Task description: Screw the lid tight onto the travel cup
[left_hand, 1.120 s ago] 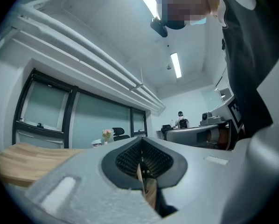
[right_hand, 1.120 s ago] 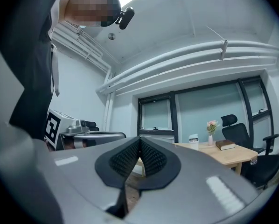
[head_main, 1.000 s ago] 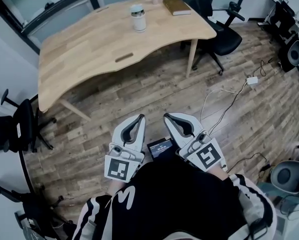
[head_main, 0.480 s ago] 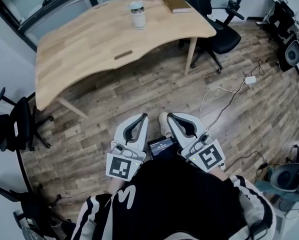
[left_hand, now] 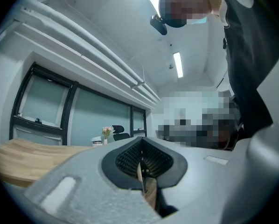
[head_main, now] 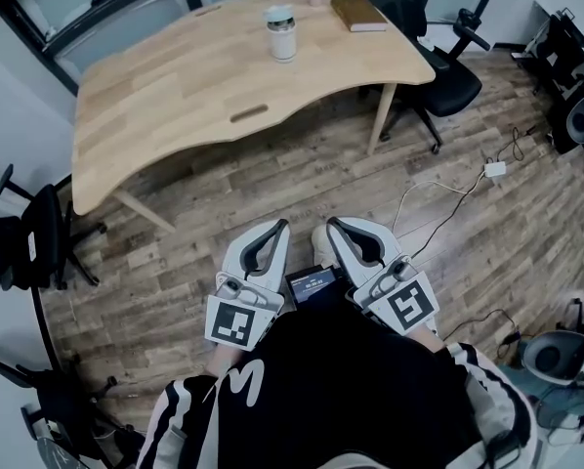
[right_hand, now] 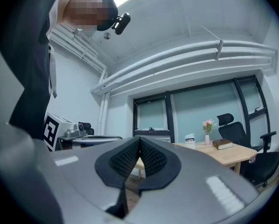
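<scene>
Two empty grippers with jaws pressed together, left gripper (head_main: pixel 275 227) and right gripper (head_main: pixel 335 225), well apart from the travel cup (head_main: pixel 281 35) standing on the wooden table (head_main: pixel 175 96).

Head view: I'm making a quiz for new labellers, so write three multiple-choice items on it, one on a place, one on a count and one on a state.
1. Where is the travel cup?
A on the floor
B on the wooden table
C on a chair

2. How many books lie on the table?
A none
B three
C one

3. How do the jaws of the left hand-held gripper and the right hand-held gripper stand?
A shut, holding nothing
B wide open
C shut on the cup

Answers:
1. B: the cup stands upright near the table's far edge.
2. C: a single brown book lies to the right of the cup.
3. A: each gripper view shows its pads together with nothing held between them.
</scene>
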Demonstrator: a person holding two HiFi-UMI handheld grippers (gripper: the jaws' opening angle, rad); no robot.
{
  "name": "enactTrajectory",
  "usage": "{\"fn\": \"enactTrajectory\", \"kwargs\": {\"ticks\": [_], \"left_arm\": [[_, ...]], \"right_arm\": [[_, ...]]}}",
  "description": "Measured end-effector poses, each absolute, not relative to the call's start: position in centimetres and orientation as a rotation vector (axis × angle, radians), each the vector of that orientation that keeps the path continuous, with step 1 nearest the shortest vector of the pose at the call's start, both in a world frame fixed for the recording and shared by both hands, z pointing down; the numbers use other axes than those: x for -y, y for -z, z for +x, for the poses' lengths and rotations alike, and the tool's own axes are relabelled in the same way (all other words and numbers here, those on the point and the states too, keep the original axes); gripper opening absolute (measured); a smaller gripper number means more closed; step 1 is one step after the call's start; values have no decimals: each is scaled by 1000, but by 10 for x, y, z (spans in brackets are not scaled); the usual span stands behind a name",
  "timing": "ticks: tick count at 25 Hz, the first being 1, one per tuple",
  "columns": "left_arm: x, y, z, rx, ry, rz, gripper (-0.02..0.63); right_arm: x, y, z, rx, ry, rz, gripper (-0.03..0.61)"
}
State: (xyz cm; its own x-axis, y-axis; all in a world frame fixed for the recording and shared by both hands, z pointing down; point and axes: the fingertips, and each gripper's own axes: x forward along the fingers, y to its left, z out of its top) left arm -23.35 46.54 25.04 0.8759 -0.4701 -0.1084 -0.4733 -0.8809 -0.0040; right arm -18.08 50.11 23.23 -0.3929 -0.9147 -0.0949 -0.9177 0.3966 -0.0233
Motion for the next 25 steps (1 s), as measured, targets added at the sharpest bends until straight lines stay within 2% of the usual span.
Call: {"fn": "enactTrajectory", "kwargs": {"ticks": [25], "left_arm": [[-368,-257,-180,-788,-135,-3011,1]], "right_arm": [[-400,-238,-124,-2563,-42,-1640,-2]]}}
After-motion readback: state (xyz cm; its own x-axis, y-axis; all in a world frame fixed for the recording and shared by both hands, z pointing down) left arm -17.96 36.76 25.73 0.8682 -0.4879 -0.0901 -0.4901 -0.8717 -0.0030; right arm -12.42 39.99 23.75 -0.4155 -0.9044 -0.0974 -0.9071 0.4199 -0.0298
